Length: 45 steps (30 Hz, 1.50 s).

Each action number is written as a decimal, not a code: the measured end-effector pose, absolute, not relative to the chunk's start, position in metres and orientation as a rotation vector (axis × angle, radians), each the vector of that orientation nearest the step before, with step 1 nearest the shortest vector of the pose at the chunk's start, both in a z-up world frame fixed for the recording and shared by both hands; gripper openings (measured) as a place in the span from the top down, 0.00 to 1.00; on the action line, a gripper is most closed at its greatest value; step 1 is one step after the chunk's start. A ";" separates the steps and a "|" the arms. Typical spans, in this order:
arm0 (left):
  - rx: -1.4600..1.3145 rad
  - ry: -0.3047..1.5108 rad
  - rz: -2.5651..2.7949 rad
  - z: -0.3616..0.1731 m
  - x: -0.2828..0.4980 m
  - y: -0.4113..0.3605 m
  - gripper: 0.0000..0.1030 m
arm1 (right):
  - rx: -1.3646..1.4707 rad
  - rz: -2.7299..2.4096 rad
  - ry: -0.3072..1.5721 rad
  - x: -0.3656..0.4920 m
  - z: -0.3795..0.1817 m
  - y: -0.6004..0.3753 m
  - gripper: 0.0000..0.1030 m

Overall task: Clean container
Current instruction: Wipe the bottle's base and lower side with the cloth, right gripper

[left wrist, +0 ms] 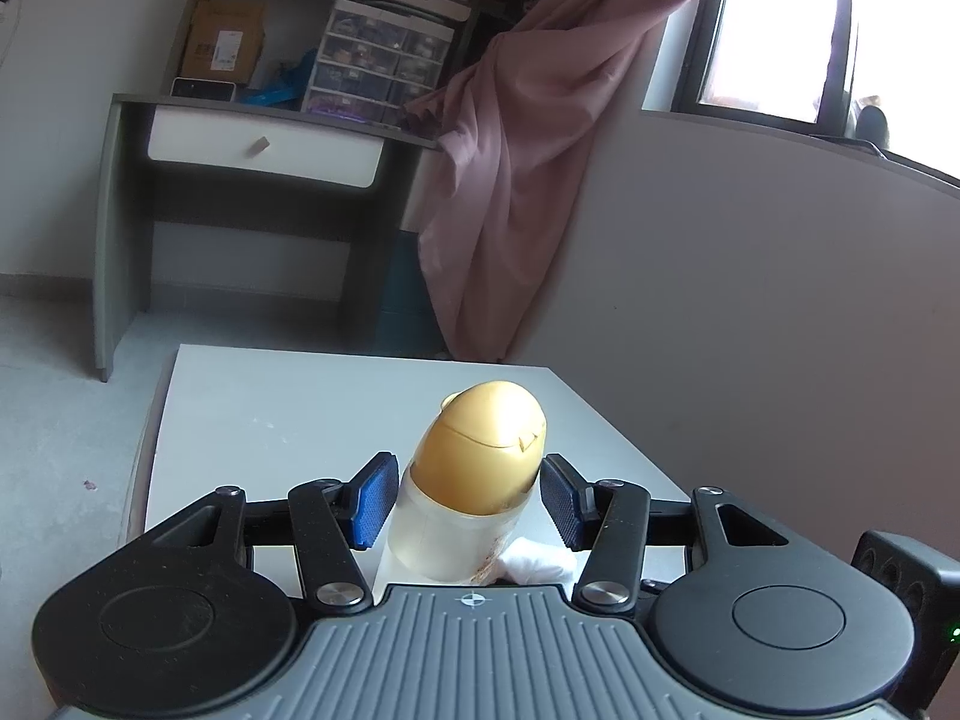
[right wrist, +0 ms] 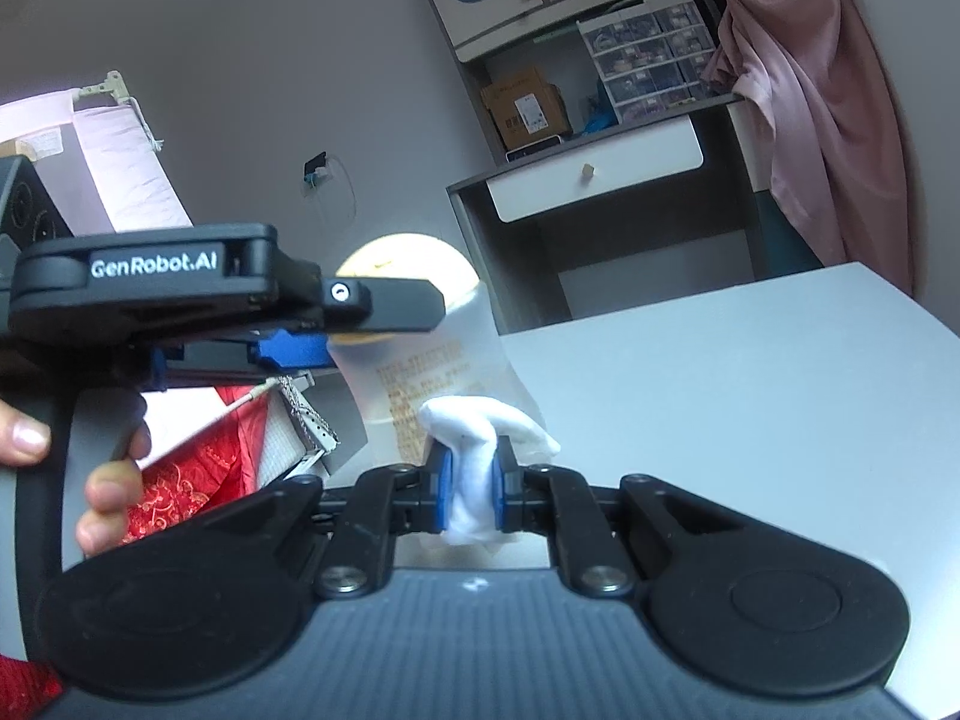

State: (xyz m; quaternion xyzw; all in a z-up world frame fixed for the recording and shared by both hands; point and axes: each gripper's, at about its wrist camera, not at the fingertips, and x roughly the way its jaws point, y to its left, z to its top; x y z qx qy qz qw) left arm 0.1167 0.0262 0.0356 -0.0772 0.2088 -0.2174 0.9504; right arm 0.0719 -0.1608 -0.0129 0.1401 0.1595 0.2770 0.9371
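Observation:
A translucent bottle [left wrist: 456,534] with a gold cap [left wrist: 486,450] stands between the blue pads of my left gripper [left wrist: 468,504]. The left pad touches the bottle; the right pad stands a little off it, so the grip is loose or just opening. In the right wrist view the same bottle [right wrist: 432,372] shows printed text, with the left gripper [right wrist: 312,354] at its upper part. My right gripper [right wrist: 471,486] is shut on a white cloth [right wrist: 480,426] pressed against the bottle's lower side. The cloth also shows in the left wrist view [left wrist: 540,564].
The bottle is over a pale grey table [left wrist: 288,420], whose edge runs near the left. A desk with a white drawer [left wrist: 264,150] and shelves stands behind. A pink curtain [left wrist: 540,150] hangs at right. Red fabric [right wrist: 198,468] lies below left.

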 end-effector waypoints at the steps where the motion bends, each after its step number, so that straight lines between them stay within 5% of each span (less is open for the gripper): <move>1: -0.157 0.424 -0.442 0.036 0.117 0.026 0.48 | 0.283 0.565 0.333 0.072 -0.014 -0.160 0.88; 29: -0.144 0.421 -0.443 0.033 0.116 0.031 0.48 | 0.279 0.560 0.252 0.064 0.003 -0.161 0.88; 45: -0.151 0.424 -0.451 0.032 0.121 0.037 0.48 | 0.261 0.566 0.383 0.076 -0.027 -0.159 0.88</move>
